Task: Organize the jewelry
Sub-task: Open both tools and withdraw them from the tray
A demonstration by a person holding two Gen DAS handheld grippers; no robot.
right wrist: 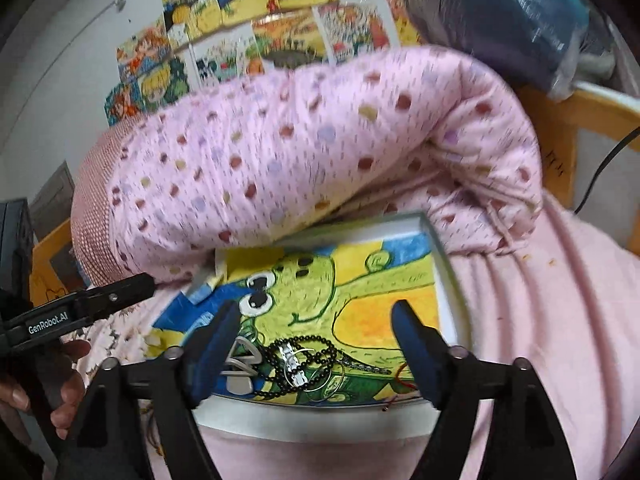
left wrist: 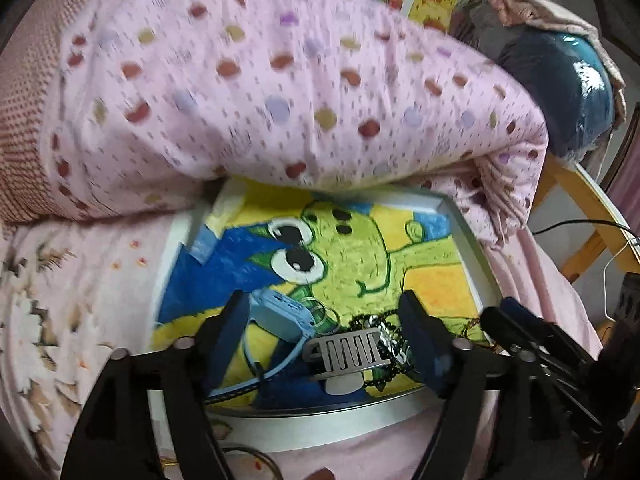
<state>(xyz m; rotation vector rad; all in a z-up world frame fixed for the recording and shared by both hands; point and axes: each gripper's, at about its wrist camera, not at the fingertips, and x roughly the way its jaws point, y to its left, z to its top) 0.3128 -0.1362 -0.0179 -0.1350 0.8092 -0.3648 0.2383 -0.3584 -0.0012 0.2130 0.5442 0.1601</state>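
Observation:
A white-framed frog picture [left wrist: 320, 424] lies flat on the bed with jewelry heaped at its near edge. In the left wrist view my left gripper [left wrist: 326, 324] stands open over a pale blue boxy piece with a strap [left wrist: 280, 314], a silver comb-like clip [left wrist: 346, 350] and black beads [left wrist: 384, 380]; nothing is gripped. In the right wrist view my right gripper [right wrist: 316, 336] is open above a black bead necklace [right wrist: 304, 356], thin rings [right wrist: 324, 380], a fine chain [right wrist: 372, 368] and the silver clip [right wrist: 240, 360], none of them touched by its pads.
A rolled pink spotted quilt [left wrist: 280, 92] presses against the picture frame's far edge [right wrist: 400, 220]. Pink bedding [right wrist: 540, 320] surrounds the frame. A wooden chair [left wrist: 580, 208] stands at the right, and drawings hang on the wall [right wrist: 260, 32]. A person's hand [right wrist: 68, 392] holds the left gripper's handle.

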